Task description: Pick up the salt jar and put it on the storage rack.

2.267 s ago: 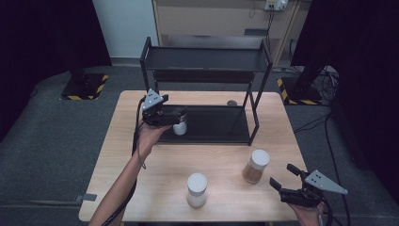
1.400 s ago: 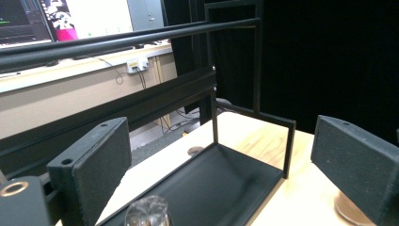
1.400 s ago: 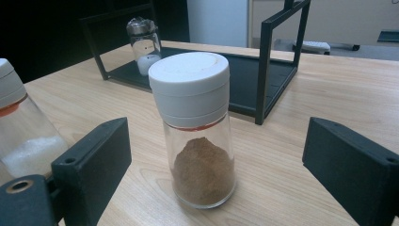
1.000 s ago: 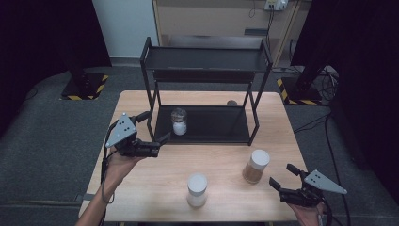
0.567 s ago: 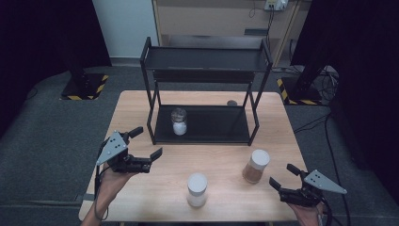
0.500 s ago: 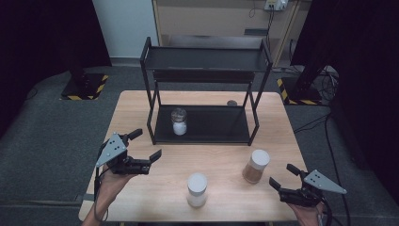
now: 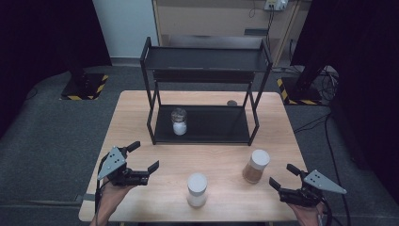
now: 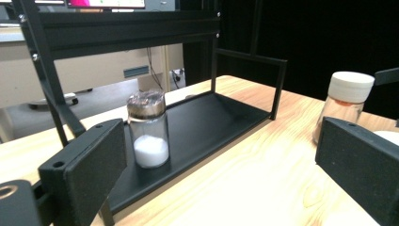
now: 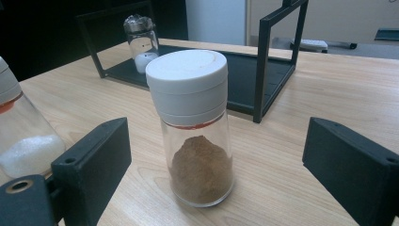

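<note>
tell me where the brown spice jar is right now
In the high view the brown spice jar stands on the table's front right, right of the white jar and just ahead of the open right gripper; no jaws touch it.

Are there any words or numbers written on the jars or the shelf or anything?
No readable text anywhere.
Clear glass jar with brown powder and white lid: no label.
Clear glass jar with white powder and white lid: no label.
Small clear glass shaker with silver top: no label.
Black metal two-tier shelf: no writing.
Yellow-and-black striped floor plates: warning stripes, no words.
Screen strip at the top of the left gripper view: too blurred to read.
</note>
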`<state>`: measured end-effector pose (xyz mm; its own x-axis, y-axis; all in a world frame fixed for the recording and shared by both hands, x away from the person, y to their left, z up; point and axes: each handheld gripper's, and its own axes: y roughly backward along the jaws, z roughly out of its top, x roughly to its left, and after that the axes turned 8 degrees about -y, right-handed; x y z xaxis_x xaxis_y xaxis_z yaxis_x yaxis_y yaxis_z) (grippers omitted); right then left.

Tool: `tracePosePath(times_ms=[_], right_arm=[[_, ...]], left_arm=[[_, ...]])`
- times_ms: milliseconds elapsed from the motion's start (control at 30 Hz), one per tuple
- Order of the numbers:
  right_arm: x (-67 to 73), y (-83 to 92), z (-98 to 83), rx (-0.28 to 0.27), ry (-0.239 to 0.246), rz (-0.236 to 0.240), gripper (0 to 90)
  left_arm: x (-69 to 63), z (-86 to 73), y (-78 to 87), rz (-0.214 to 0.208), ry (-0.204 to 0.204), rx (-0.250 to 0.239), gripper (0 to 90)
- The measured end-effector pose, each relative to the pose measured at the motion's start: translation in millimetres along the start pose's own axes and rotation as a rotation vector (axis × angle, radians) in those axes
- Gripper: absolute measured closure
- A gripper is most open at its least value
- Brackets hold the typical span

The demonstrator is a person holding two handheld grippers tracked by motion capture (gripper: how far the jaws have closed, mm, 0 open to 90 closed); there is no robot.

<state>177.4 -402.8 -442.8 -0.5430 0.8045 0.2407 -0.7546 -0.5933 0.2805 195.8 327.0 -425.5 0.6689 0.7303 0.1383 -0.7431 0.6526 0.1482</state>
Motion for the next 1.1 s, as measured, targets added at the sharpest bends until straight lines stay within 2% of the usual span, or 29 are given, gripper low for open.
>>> tracePosePath(times_ms=[200, 300, 567, 733, 833, 1000, 1100], right_arm=[[0.0, -0.1, 0.1, 0.001, -0.001, 0.0, 8.6], [0.1, -0.2, 0.2, 0.002, -0.002, -0.001, 8.6], [-0.2, -0.6, -0.1, 0.001, -0.004, -0.004, 8.7], [-1.3, -0.8, -0.4, 0.002, -0.011, -0.004, 8.6], [-2.1, -1.1, -0.5, 0.004, -0.013, -0.001, 8.6], [-1.9, -1.4, -0.4, 0.004, -0.009, 0.002, 8.6], [-2.0, -1.2, -0.4, 0.004, -0.013, 0.002, 8.6]], left_arm=[[-5.1, -16.1, 0.7, 0.029, 0.021, -0.002, 1.4], [-7.1, -21.4, 0.6, 0.04, 0.013, 0.015, 1.5], [-7.8, -37.8, 2.6, 0.053, 0.03, 0.031, 1.5], [-7.1, -49.2, 4.0, 0.048, 0.046, 0.017, 1.8], [-9.0, -54.6, 5.0, 0.047, 0.03, 0.013, 2.0], [-9.7, -59.8, 8.3, 0.051, 0.043, 0.016, 2.1], [-11.4, -59.6, 9.6, 0.061, 0.026, 0.029, 2.1]])
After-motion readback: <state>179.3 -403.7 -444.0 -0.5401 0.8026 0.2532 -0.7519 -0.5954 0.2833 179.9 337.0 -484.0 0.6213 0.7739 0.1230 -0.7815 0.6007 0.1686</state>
